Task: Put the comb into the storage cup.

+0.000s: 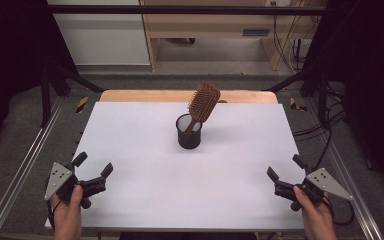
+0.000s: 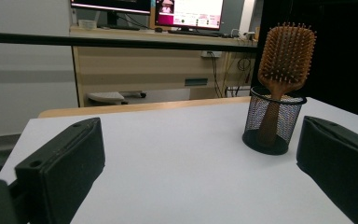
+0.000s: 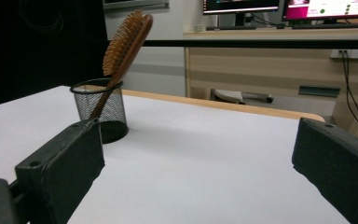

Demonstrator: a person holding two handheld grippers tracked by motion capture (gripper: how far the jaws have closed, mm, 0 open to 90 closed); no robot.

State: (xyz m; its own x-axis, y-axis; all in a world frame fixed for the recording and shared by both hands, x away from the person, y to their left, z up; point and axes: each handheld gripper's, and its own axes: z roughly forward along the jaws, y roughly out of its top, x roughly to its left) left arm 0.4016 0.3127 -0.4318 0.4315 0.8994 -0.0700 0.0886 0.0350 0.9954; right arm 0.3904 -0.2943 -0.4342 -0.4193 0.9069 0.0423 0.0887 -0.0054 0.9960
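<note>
Hairbrush (image 1: 203,102) stands handle-down in the black mesh cup (image 1: 188,135), mid-surface toward the far edge, head leaning right and away in the high view. Left gripper (image 1: 93,169) and right gripper (image 1: 284,168) both sit at the near corners of the white surface (image 1: 130,150), well apart from the cup, jaws wide, holding nothing. Reads as either pre-reach or job finished; can't tell which from here. If pulling the brush: one gripper steadies the cup rim, the other pinches the neck below the head. Cup looks light, probably tips.

Brush (image 1: 203,102) in cup (image 1: 188,135), table (image 1: 130,150) ctr.
</note>
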